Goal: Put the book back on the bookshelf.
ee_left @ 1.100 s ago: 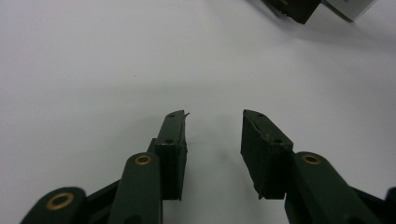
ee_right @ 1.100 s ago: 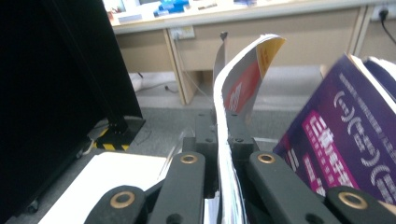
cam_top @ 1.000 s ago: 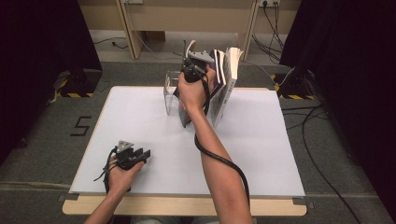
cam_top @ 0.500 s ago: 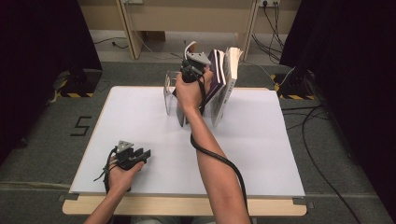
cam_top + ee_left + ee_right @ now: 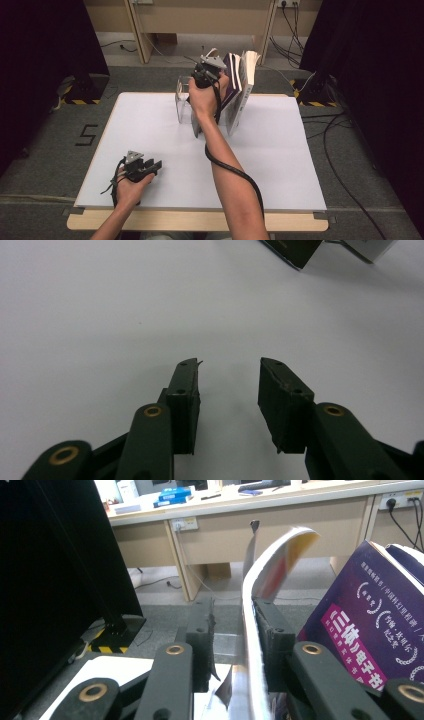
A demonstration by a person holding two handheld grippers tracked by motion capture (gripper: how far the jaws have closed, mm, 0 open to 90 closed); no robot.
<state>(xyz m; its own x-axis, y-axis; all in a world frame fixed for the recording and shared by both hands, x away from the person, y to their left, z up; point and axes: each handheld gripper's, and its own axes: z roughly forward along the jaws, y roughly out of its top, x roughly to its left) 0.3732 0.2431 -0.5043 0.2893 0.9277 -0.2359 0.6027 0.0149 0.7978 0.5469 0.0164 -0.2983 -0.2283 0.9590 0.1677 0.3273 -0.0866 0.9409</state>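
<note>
Jaws of the right gripper (image 5: 232,645) have just been opening, releasing the thin book (image 5: 252,630).

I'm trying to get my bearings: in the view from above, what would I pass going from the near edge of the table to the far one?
Left claw → right claw, its jaws just opened, at the upright books.

Grey carpet floor (image 5: 45,170), wooden desks (image 5: 200,20) behind, black curtains (image 5: 45,60) at sides
</note>
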